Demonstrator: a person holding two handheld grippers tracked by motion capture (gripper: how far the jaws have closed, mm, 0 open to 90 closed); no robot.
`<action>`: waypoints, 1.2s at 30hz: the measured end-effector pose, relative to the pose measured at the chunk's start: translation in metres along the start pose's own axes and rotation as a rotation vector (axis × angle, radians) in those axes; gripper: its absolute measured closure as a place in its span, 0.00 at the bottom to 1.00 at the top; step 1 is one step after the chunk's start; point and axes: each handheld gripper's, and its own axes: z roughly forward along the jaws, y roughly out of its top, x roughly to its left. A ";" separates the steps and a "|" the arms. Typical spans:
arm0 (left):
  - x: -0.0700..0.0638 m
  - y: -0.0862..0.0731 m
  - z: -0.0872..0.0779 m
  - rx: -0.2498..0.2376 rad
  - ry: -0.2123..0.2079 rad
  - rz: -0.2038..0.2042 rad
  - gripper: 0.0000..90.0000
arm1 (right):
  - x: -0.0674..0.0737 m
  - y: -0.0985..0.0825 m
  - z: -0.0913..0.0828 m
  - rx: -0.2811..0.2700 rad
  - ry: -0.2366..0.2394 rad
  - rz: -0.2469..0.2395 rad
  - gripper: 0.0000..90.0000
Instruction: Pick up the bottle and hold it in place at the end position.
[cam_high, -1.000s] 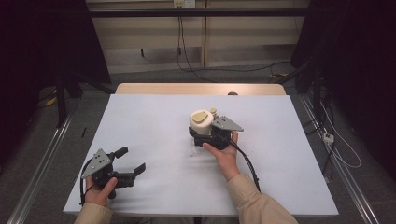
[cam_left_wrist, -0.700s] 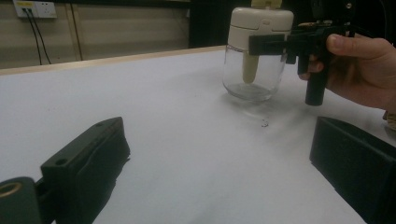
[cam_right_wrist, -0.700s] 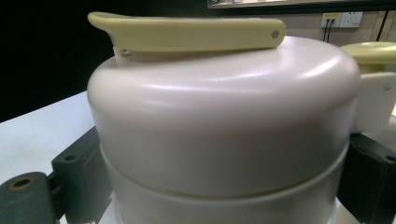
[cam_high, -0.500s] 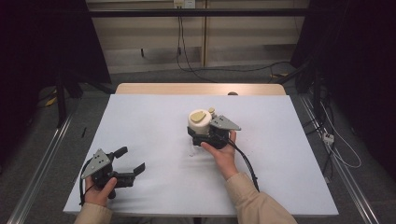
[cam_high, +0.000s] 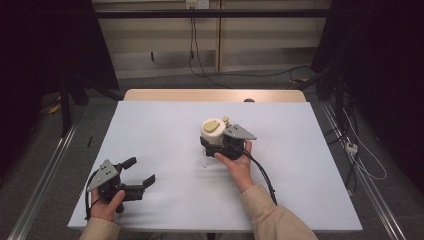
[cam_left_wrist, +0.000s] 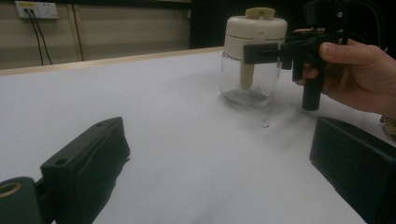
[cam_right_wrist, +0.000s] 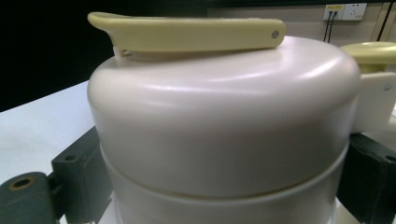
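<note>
Table (cam_high: 165, 135): a white-topped surface under the overhead camera, a person's forearms reaching in from its near edge.

Jar (cam_left_wrist: 252, 79): a clear glass body under a cream lid (cam_right_wrist: 224, 116), standing upright near the middle of the table, slightly toward the person's right; inside, a pale scoop hangs down from the lid.

Right gripper (cam_high: 216, 143): its black jaws sit on either side of the cream lid, closed against it as far as the gripper's own view shows, with the hand (cam_high: 235, 162) wrapped around the grip just behind.

Left gripper (cam_high: 137, 173): parked at the near left of the table, well apart from the jar, jaws spread wide and holding nothing.

Lid handle (cam_right_wrist: 187, 32): a yellowish flip tab lying flat across the top of the lid; a second yellowish knob (cam_right_wrist: 369, 51) stands beside it.

Speck (cam_left_wrist: 265, 124): a small clear bit on the table just in front of the jar; what it is cannot be told.

Progress: by appearances the grasp on the lid is made; the jar rests on the table with the lid on, so any lifting, moving or opening seems not yet done.
</note>
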 end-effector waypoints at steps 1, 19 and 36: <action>0.000 0.000 0.000 -0.001 0.000 0.000 0.04 | 0.001 0.000 0.000 0.000 -0.001 0.001 0.08; 0.000 0.000 0.000 -0.001 0.002 -0.003 0.04 | 0.001 -0.001 0.004 0.006 -0.007 -0.009 0.08; 0.000 0.000 0.000 0.000 0.001 0.001 0.04 | 0.001 -0.003 0.004 0.019 -0.004 -0.012 0.07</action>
